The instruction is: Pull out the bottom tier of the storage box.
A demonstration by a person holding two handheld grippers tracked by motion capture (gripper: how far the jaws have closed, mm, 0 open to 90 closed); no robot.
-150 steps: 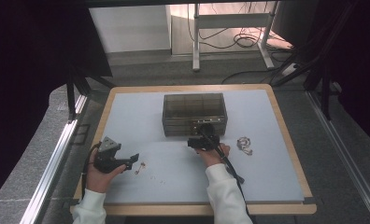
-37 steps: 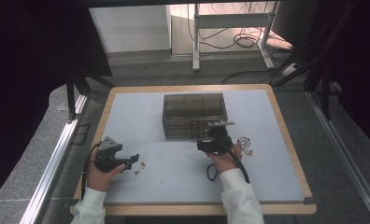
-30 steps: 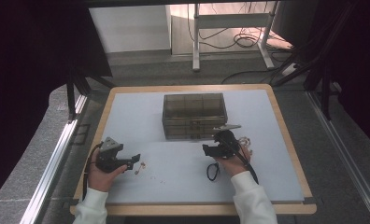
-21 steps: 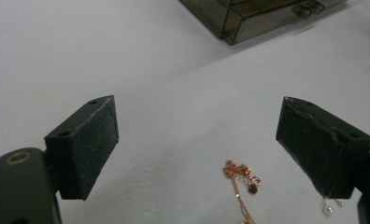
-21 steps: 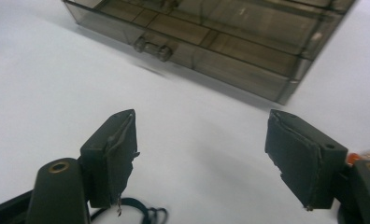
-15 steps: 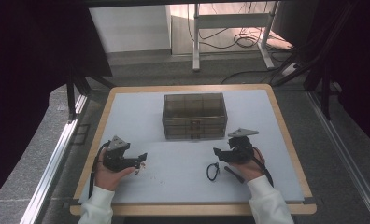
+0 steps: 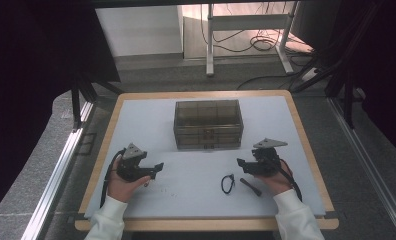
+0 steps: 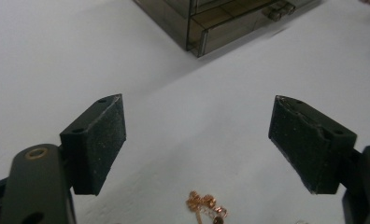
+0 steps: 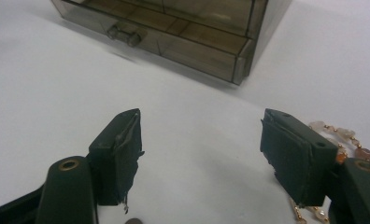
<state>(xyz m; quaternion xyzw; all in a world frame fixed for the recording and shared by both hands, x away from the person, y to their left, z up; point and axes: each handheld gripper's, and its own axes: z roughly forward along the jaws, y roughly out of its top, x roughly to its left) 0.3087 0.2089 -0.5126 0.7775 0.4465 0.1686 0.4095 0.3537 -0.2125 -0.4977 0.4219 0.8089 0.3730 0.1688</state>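
A smoky see-through drawer box stands mid-table, its drawer pushed in. My left gripper hovers at the table's left, jaws pointing right. In the left gripper view it is open; a small gold chain piece lies on the table below the gap, and the box is ahead. My right gripper sits right of centre, pointing left. In the right gripper view it is open, and a beaded bracelet lies behind its right jaw. Both pairs of jaws have just been closing a little, with nothing gripped.
A black looped cord and a short black stick lie on the white table top between my hands. The wooden table rim runs along the near edge. Dark frames and cables stand beyond the table.
My right hand has drawn back from the box front, to the right and toward the near edge. My left hand has shifted slightly right.
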